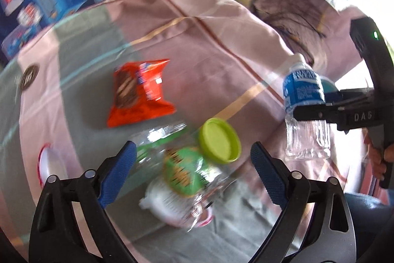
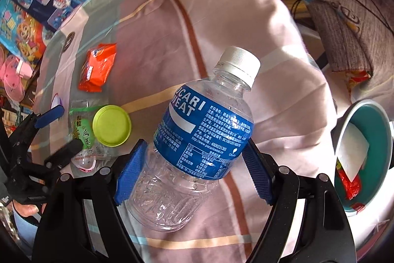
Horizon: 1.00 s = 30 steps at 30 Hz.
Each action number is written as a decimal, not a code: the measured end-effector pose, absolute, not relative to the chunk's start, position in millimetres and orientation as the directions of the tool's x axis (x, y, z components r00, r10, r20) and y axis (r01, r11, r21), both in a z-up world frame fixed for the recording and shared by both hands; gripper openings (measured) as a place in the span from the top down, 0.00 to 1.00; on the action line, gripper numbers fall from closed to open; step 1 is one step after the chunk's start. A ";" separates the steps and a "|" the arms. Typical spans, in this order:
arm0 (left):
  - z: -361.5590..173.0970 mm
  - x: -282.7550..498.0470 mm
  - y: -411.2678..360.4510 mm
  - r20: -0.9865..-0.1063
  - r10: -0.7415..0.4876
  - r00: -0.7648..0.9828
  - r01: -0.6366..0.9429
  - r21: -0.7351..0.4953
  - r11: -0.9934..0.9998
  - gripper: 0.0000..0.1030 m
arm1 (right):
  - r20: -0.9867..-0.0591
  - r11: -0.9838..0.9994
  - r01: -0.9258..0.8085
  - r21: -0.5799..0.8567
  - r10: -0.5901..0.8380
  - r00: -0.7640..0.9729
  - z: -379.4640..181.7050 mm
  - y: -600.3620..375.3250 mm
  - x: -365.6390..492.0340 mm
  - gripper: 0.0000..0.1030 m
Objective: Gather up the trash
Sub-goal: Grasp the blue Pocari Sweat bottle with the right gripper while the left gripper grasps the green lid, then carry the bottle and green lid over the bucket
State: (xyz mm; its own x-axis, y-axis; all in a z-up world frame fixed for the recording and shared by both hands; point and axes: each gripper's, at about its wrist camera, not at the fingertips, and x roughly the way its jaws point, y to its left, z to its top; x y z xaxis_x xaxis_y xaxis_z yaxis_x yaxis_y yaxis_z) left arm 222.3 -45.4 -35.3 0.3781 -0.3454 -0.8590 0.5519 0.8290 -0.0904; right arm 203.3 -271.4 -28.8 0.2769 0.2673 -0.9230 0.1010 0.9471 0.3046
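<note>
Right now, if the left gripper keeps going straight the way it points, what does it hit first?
Probably the clear plastic wrapper with the green label, lying between and just ahead of the left gripper; the lime-green lid lies just beyond. Blur leaves depth uncertain.

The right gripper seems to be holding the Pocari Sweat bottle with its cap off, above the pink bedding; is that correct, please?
Not quite: the bottle has its white cap on, as the right wrist view shows. The right gripper does hold it above the pink bedding.
</note>
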 end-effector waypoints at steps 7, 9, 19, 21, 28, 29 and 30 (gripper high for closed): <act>-58.3 210.9 -88.1 -0.893 -0.237 0.383 0.659 0.085 0.747 0.10 | -0.913 0.933 0.115 0.340 0.298 0.281 -31.8 -286.0 198.2 0.27; -64.4 210.1 -91.9 -0.899 -0.213 0.383 0.677 0.117 0.726 0.10 | -0.910 0.930 0.119 0.347 0.303 0.284 -32.1 -288.3 197.7 0.27; -82.8 224.2 -100.4 -0.915 -0.214 0.341 0.670 0.077 0.738 0.45 | -0.902 0.917 0.145 0.372 0.321 0.287 -35.4 -304.1 191.2 0.27; -82.1 226.8 -99.7 -0.914 -0.229 0.336 0.652 0.050 0.756 0.45 | -0.901 0.914 0.151 0.376 0.323 0.290 -35.9 -306.3 190.1 0.27; -60.6 219.5 -96.9 -0.893 -0.274 0.357 0.605 -0.002 0.796 0.45 | -0.892 0.908 0.159 0.387 0.325 0.314 -32.7 -311.9 184.0 0.27; -56.5 217.5 -97.4 -0.890 -0.279 0.361 0.601 -0.007 0.799 0.45 | -0.889 0.907 0.160 0.390 0.326 0.320 -31.1 -312.9 182.2 0.27; -51.7 215.0 -98.0 -0.886 -0.286 0.366 0.598 -0.012 0.802 0.45 | -0.887 0.905 0.162 0.392 0.326 0.327 -29.6 -314.0 180.5 0.27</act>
State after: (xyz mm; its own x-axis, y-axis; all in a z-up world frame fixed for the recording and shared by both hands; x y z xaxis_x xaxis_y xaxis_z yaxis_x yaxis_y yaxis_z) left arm 215.0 -98.0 -51.7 0.3661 -0.2857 -0.8857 0.5976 0.8017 -0.0116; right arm 180.5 -314.0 -29.6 0.3269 0.3260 -0.8871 0.1618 0.9055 0.3924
